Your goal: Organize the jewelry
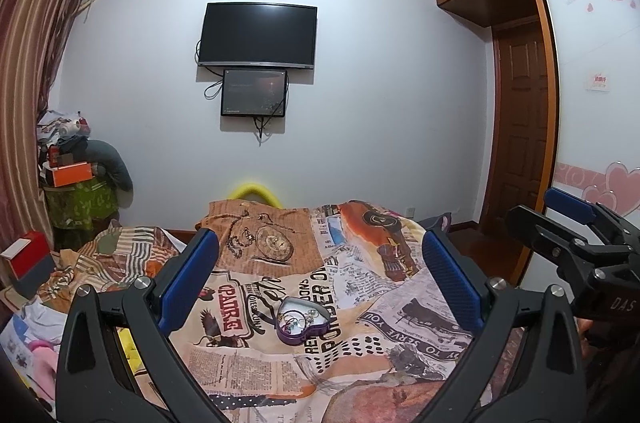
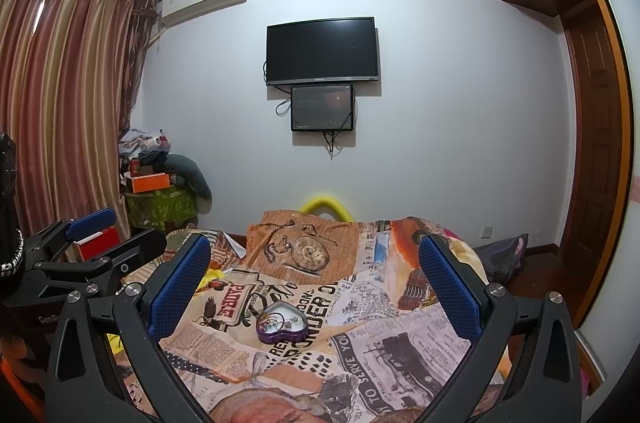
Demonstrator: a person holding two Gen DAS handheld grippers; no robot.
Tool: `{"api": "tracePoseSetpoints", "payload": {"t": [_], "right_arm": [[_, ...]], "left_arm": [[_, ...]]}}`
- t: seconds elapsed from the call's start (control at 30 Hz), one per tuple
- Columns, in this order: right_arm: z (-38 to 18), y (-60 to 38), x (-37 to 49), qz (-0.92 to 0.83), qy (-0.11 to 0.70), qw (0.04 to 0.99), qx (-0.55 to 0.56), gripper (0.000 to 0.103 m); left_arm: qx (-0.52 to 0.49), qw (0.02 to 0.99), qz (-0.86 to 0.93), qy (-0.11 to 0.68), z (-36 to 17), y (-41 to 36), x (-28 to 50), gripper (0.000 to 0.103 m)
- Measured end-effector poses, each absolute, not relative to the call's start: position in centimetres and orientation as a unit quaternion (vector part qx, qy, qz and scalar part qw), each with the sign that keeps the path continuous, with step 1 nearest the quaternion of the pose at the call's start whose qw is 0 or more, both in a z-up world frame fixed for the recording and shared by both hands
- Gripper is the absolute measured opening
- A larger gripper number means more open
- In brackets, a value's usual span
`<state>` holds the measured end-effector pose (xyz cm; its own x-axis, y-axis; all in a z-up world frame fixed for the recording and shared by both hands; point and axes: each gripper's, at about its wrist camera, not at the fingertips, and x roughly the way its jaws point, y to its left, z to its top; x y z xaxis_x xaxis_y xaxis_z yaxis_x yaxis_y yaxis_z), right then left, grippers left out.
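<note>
i am holding my left gripper (image 1: 320,263) above the bed, its blue pads spread wide with nothing between them. my right gripper (image 2: 316,263) is hanging released in the same way, jaws wide apart and gripping nothing, and it is showing at the right edge of the left wrist view, beside the left one.

the purple heart-shaped tin (image 1: 303,321) is sitting open on the printed bedspread (image 1: 360,303), and i am taking it as my landmark. the jewelry (image 1: 298,319) is lying inside the tin in a small tangle; i think i am seeing rings and perhaps a chain, but the pieces are too small to tell apart. both grippers are floating nearer to me than the tin, well apart from it, with the tin falling between each pair of fingers in both views.

beyond the tin, on the far wall, a dark television (image 2: 322,51) is hanging with a smaller screen (image 2: 322,108) just under it. beyond the tin to the left, striped curtains (image 2: 60,95) are hanging beside a pile topped with an orange box (image 2: 150,182).
</note>
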<state>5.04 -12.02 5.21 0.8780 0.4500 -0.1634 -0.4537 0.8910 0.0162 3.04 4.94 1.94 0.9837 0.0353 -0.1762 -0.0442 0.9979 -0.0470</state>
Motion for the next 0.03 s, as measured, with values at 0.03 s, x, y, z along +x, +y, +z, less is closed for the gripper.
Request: {"api": "tracePoseSetpoints", "payload": {"t": [0.03], "right_arm": [[5.14, -11.98, 5.15, 0.233, 0.083, 0.969, -0.012, 0.103]], "left_arm": [[-0.025, 0.995, 0.021, 0.089, 1.87, 5.02, 3.15, 0.102]]}}
